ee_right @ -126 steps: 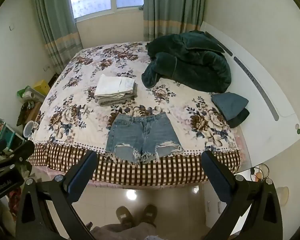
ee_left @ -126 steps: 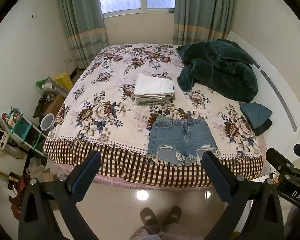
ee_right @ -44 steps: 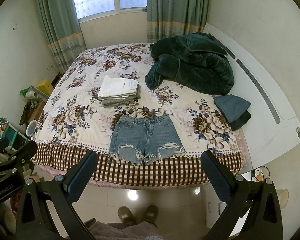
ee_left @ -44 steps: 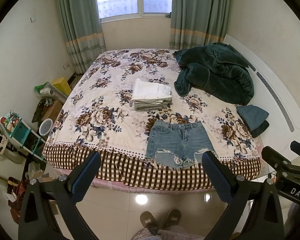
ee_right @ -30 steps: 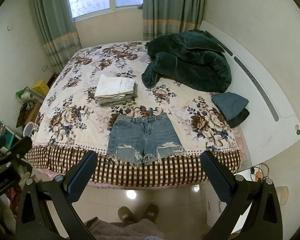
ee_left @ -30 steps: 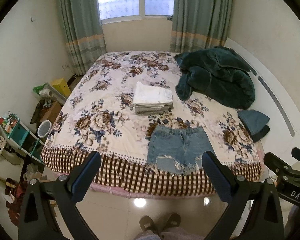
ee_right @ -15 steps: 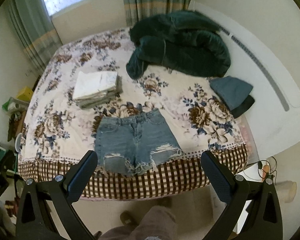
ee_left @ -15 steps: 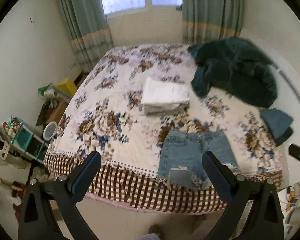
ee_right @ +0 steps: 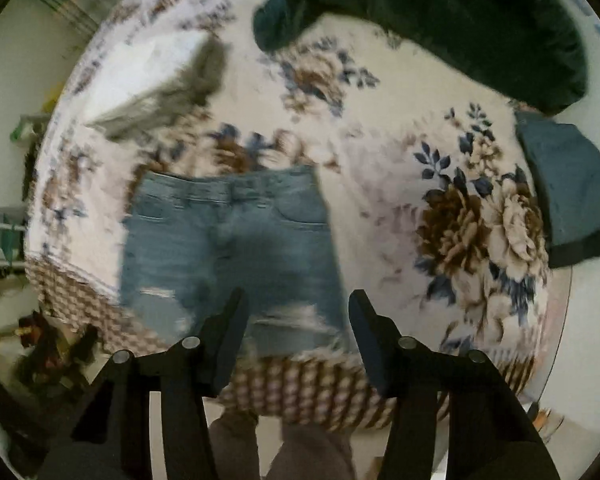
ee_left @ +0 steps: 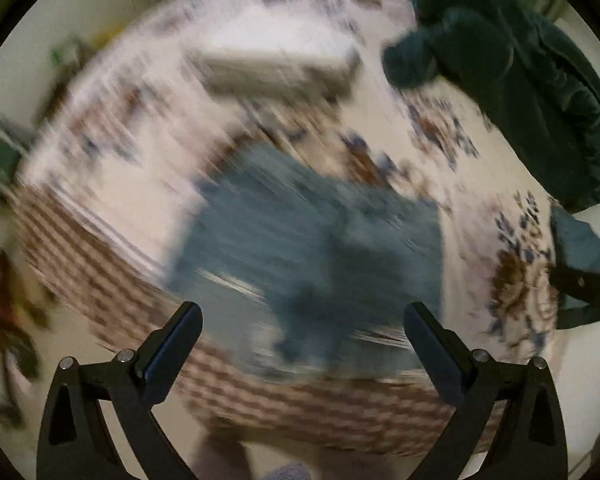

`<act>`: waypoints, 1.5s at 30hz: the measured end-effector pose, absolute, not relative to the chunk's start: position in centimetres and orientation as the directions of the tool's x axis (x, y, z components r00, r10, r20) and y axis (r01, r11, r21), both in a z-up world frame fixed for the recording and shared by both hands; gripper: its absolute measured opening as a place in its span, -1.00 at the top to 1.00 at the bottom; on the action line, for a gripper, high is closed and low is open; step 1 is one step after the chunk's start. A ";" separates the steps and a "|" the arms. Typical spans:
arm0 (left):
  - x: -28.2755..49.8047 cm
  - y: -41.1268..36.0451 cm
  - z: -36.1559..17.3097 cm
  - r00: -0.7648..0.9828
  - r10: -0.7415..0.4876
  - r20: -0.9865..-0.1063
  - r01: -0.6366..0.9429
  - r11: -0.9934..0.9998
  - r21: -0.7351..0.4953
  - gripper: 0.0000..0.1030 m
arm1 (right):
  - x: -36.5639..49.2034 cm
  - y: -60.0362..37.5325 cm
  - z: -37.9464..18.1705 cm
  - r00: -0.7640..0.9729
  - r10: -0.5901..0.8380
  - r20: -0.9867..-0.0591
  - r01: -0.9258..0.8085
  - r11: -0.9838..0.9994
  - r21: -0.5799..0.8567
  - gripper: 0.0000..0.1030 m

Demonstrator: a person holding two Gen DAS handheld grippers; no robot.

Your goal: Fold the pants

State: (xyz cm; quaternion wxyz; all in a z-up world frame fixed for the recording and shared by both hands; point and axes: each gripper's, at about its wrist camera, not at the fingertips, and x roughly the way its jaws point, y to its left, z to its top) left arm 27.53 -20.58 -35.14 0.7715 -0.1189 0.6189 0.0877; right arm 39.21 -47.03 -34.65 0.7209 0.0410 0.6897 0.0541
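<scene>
Blue denim shorts lie flat near the front edge of the floral bed, waistband away from me, frayed hems toward me. They show blurred in the left wrist view. My left gripper is open and empty above the shorts' hem. My right gripper is open, its fingers narrower apart, above the right leg's hem, holding nothing.
A stack of folded white and grey clothes lies behind the shorts. A dark green blanket is heaped at the back right. Folded blue and dark garments lie at the right. The bed's checked skirt hangs at the front.
Both grippers have moved quickly forward and down toward the shorts, so the bed fills the views. The right gripper's fingers have come closer together. The left view is motion-blurred.
</scene>
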 end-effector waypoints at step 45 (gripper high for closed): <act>21.6 -7.4 -36.2 0.491 -0.223 -0.842 -0.502 0.718 -0.483 0.94 | 48.4 -26.9 -45.2 -0.091 0.412 -0.907 -0.199 0.885 0.422 0.81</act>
